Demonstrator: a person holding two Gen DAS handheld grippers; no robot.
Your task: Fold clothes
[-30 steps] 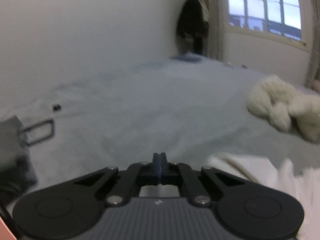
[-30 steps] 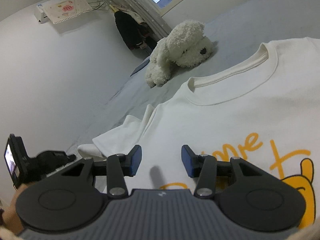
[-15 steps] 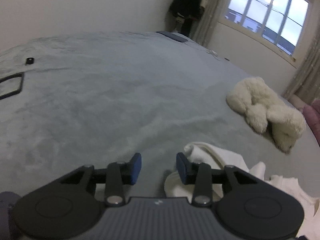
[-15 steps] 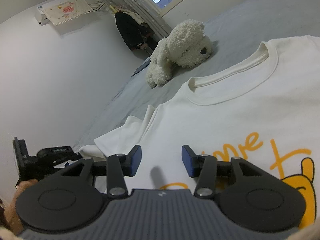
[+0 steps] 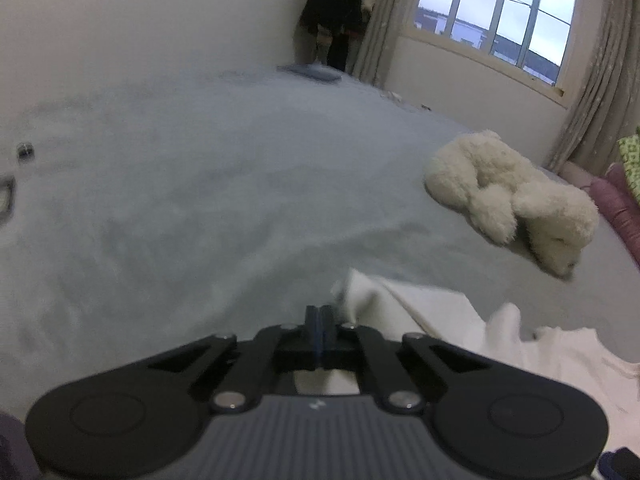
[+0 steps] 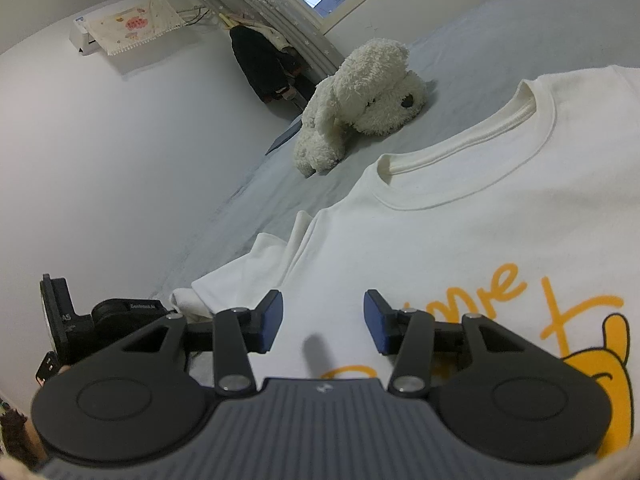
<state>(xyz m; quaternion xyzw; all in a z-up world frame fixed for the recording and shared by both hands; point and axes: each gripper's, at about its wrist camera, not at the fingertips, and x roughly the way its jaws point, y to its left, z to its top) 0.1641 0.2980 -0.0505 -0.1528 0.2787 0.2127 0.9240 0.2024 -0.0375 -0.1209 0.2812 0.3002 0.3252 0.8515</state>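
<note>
A white T-shirt (image 6: 460, 248) with orange print lies flat on the grey bed (image 5: 200, 200), collar away from me. Its left sleeve (image 5: 400, 300) spreads out to the side, rumpled at the cuff. My left gripper (image 5: 319, 318) is shut, its tips pressed together right against the cuff's edge; no cloth shows between the pads. In the right wrist view, the left gripper's body (image 6: 116, 316) sits at the sleeve's end (image 6: 248, 276). My right gripper (image 6: 323, 322) hovers open above the shirt's chest with nothing between its fingers.
A white plush dog (image 5: 516, 200) lies on the bed beyond the shirt's shoulder, also in the right view (image 6: 360, 96). A dark coat (image 5: 336, 12) hangs in the far corner by the window. Pink pillows (image 5: 616, 200) lie at the right edge. A small dark object (image 5: 25, 151) rests far left.
The left gripper tilted down toward the sleeve cuff, opened half a second ago, and is shut again beside the cuff. The right gripper has not moved.
</note>
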